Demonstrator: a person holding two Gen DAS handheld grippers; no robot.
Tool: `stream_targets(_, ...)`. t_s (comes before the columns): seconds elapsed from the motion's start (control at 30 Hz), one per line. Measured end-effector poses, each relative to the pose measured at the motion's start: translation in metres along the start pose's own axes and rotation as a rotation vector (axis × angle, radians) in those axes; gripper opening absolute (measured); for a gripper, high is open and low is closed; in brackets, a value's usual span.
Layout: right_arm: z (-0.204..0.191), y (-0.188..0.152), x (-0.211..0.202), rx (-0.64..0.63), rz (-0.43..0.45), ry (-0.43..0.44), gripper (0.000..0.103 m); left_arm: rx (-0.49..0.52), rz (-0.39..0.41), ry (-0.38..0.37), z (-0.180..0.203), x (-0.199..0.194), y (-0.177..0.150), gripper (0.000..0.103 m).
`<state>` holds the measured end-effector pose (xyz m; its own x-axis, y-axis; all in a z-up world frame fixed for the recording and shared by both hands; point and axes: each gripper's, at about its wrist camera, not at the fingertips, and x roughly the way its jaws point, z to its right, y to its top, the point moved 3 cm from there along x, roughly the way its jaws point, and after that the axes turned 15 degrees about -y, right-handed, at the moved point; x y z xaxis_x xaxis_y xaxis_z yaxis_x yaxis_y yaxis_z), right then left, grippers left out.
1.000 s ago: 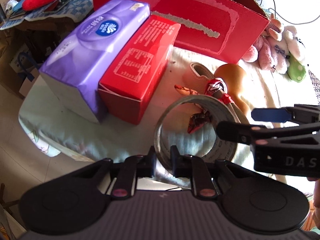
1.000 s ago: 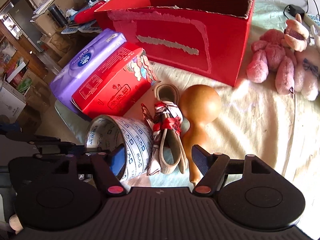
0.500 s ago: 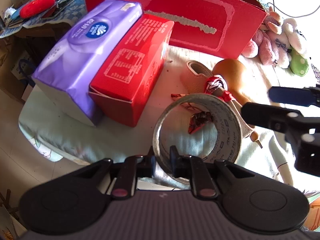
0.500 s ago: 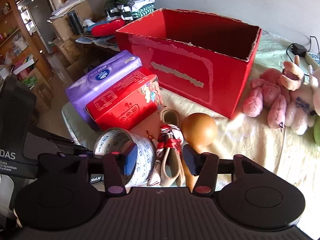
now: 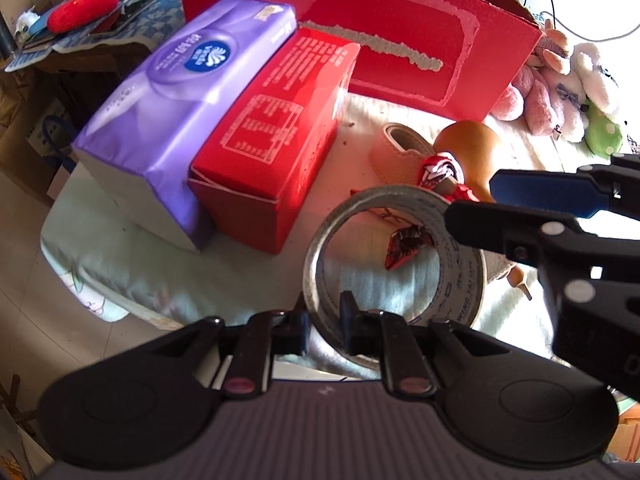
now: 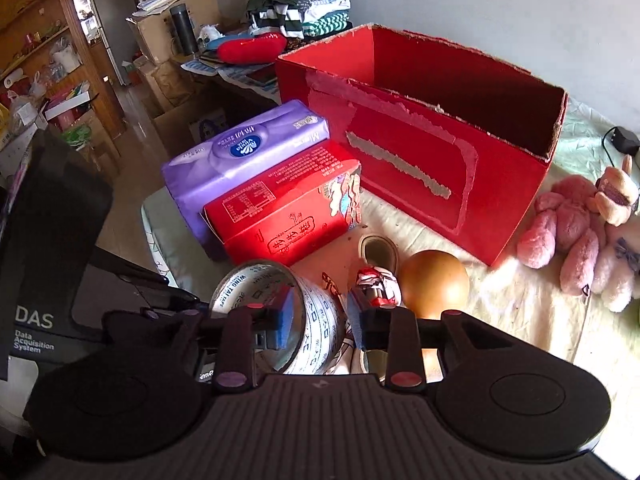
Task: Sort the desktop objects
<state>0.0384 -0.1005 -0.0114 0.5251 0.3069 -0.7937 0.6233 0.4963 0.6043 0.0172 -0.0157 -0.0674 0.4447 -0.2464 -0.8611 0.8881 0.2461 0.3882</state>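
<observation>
A roll of printed packing tape (image 5: 460, 280) stands on edge above the table's near edge. My left gripper (image 5: 323, 330) is shut on its near wall. My right gripper (image 6: 320, 326) has closed on the roll's opposite wall (image 6: 320, 320), one blue pad inside the ring and one outside. It shows in the left wrist view as a black arm with a blue pad (image 5: 548, 194). The open red cardboard box (image 6: 420, 168) stands behind. A purple tissue pack (image 6: 240, 160) and a red carton (image 6: 280, 216) lie side by side at the left.
A brown gourd (image 6: 434, 284), a beige shoe (image 6: 376, 252) and a red-and-white knotted cloth (image 6: 376, 284) lie just beyond the tape. Pink and white plush toys (image 6: 580, 232) lie at the right. The table's left edge drops to the floor beside the tissue pack.
The right gripper has narrowed from wide open to shut on the tape's wall. The roll has risen slightly with both grippers. The left grip is unchanged.
</observation>
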Motion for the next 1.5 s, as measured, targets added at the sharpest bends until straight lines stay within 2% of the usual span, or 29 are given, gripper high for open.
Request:
stream_targets(0.1, 0.0, -0.001, 0.0, 0.019, -0.006, 0.033, 0.027, 0.014, 0.001, 0.009, 0.002, 0.001, 0.0, 0.015)
stream_targets(0.17, -0.004, 0.0, -0.002, -0.003, 0.012, 0.011, 0.026, 0.02, 0.001, 0.011, 0.002, 0.001, -0.001, 0.015)
stream_targets(0.23, -0.004, -0.001, 0.005, -0.003, -0.015, -0.017, 0.02, 0.024, 0.005, 0.01, 0.002, 0.001, -0.001, 0.015)
stream_targets(0.27, -0.003, -0.002, 0.01, 0.01, -0.039, -0.013, 0.014, 0.028, 0.005, 0.01, 0.003, 0.001, -0.001, 0.015)
stream_targets(0.37, 0.001, -0.005, 0.012, 0.041, -0.054, -0.011, 0.012, 0.05, 0.015, 0.005, 0.007, 0.001, -0.001, 0.015)
stream_targets(0.53, 0.002, 0.004, -0.018, 0.041, 0.019, -0.008, 0.012, 0.077, 0.026, 0.011, 0.017, -0.015, 0.002, 0.012)
stream_targets(0.67, 0.011, 0.031, -0.059, 0.05, 0.17, -0.014, 0.012, 0.146, 0.133, 0.021, 0.036, -0.064, 0.018, 0.013)
stream_targets(0.77, 0.024, 0.061, -0.068, 0.065, 0.265, -0.05, 0.012, 0.199, 0.206, 0.024, 0.046, -0.089, 0.049, 0.013)
stream_targets(0.87, 0.043, 0.097, -0.055, 0.117, 0.291, -0.071, 0.011, 0.256, 0.246, 0.05, 0.051, -0.094, 0.093, 0.013)
stream_targets(1.03, 0.083, 0.152, -0.004, 0.268, 0.217, -0.084, 0.011, 0.307, 0.238, 0.047, 0.042, -0.071, 0.181, 0.012)
stream_targets(1.1, 0.097, 0.169, 0.029, 0.333, 0.138, -0.091, 0.011, 0.33, 0.22, 0.045, 0.035, -0.053, 0.214, 0.013)
stream_targets(1.17, 0.107, 0.18, 0.062, 0.391, 0.053, -0.097, 0.01, 0.321, 0.154, 0.029, 0.021, -0.027, 0.244, 0.013)
stream_targets(1.23, 0.114, 0.185, 0.097, 0.426, -0.032, -0.116, 0.01, 0.305, 0.086, 0.025, 0.008, 0.003, 0.27, 0.019)
stream_targets(1.37, 0.116, 0.185, 0.151, 0.478, -0.174, -0.116, 0.01, 0.276, -0.059, 0.045, -0.02, 0.059, 0.291, 0.031)
stream_targets(1.47, 0.113, 0.185, 0.175, 0.523, -0.248, -0.112, 0.01, 0.276, -0.129, 0.068, -0.036, 0.081, 0.295, 0.038)
stream_targets(1.5, 0.113, 0.187, 0.182, 0.542, -0.269, -0.117, 0.01, 0.293, -0.149, 0.082, -0.037, 0.084, 0.295, 0.045)
